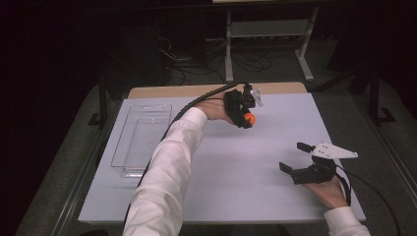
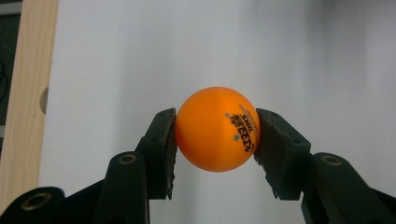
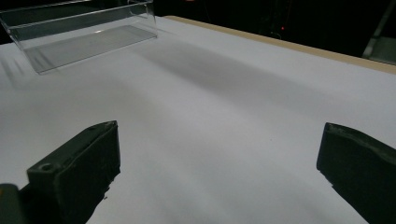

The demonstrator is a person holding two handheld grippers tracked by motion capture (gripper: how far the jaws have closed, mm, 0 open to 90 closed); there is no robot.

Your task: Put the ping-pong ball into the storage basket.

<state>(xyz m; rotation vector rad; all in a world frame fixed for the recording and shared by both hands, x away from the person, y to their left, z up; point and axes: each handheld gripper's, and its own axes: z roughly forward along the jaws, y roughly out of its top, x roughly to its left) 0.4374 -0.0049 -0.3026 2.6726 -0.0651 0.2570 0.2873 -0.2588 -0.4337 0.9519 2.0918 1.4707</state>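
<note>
An orange table-tennis ball (image 2: pixel 216 129) with dark print sits between the two black jaws of my left gripper (image 2: pixel 215 140), whose pads press on its sides. In the high view that left gripper (image 1: pixel 247 118) hangs above the far middle of the white table sheet (image 1: pixel 255 162), and the ball (image 1: pixel 250 118) shows as an orange spot at its tip. My right gripper (image 1: pixel 294 156) rests low at the right of the sheet, jaws wide apart with nothing between them. The right gripper view has its two jaws standing far apart over bare white sheet (image 3: pixel 210 116).
A clear plastic tray (image 1: pixel 142 140) lies along the left side of the sheet; in the right gripper view the tray (image 3: pixel 84 37) is at the upper left. The wooden table edge (image 1: pixel 206 89) runs along the far side. Beyond it are dark floor, cables and a metal frame (image 1: pixel 268 29).
</note>
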